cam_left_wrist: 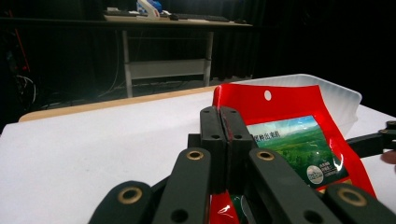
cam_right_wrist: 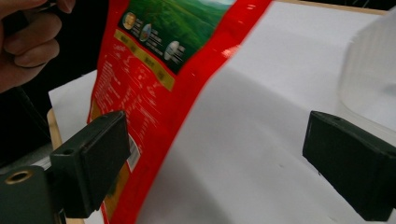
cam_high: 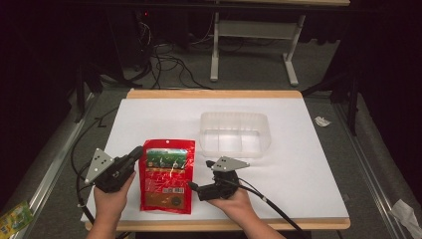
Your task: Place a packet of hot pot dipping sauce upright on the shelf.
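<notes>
A red pouch with a green landscape label lies on the white sheet, near the front edge. My left gripper is at the pouch's upper left corner. In the left gripper view it is shut, a sliver of red film pinched between the pads, and the pouch curls up behind them. My right gripper sits at the pouch's right edge and points left. In the right gripper view it stands wide open over bare sheet, and the pouch lies by the left jaw, untouched.
A clear plastic container with dividers stands just beyond the right gripper, also close to its right jaw. The white sheet covers a wooden table. A green packet and crumpled paper lie on the floor.
</notes>
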Demonstrator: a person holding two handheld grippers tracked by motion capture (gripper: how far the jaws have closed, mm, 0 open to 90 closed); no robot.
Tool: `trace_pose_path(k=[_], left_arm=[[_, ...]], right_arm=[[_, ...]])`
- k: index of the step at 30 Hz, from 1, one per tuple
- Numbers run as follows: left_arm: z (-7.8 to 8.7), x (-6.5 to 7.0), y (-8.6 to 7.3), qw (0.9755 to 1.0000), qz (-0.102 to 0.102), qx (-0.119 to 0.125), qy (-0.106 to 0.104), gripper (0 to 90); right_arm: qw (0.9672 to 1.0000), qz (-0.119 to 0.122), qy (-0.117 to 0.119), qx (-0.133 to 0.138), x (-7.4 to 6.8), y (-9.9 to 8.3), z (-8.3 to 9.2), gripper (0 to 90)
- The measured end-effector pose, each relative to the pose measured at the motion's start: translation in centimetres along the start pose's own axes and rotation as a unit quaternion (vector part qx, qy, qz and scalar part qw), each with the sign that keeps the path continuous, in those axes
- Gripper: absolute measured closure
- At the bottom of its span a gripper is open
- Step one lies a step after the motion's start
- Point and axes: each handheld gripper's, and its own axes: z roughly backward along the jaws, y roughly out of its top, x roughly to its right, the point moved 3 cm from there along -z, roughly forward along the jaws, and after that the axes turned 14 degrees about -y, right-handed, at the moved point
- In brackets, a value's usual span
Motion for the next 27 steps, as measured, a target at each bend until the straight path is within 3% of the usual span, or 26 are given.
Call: trace_pose_path(k=[6, 13, 19, 21, 23, 24, 27], left_arm=[[0.1, 0.2, 0.1, 1.0000, -0.003, 0.002, -0.002, 89.5], [0.2, 0.1, 0.1, 1.0000, -0.001, 0.003, -0.003, 89.4], [0.1, -0.2, -0.1, 1.0000, 0.001, -0.001, 0.001, 89.3], [0.1, -0.3, -0.3, 1.0000, 0.004, -0.004, 0.003, 89.2], [0.1, -0.5, -0.4, 0.9999, 0.008, -0.007, 0.005, 89.0], [0.1, -0.5, -0.4, 0.9999, 0.008, -0.007, 0.005, 88.8], [0.3, -1.1, -0.8, 0.9996, 0.025, -0.007, 0.015, 85.7]], right_arm=[[0.9999, 0.002, 0.014, -0.002, -1.4, 0.6, -1.5, 10.2], [0.9994, -0.015, 0.028, -0.017, -2.0, 0.7, -2.9, 19.1], [0.9989, -0.016, 0.042, -0.010, -2.3, 0.6, -2.9, 48.0], [0.9987, -0.013, 0.047, -0.009, -2.5, 0.6, -2.8, 61.8], [0.9988, -0.009, 0.049, -0.004, -2.7, 0.5, -2.7, 85.8], [0.9988, -0.001, 0.049, 0.002, -2.8, 0.6, -2.6, 90.0], [0.9988, 0.019, 0.043, 0.012, -3.3, 0.6, -2.4, 90.0]])
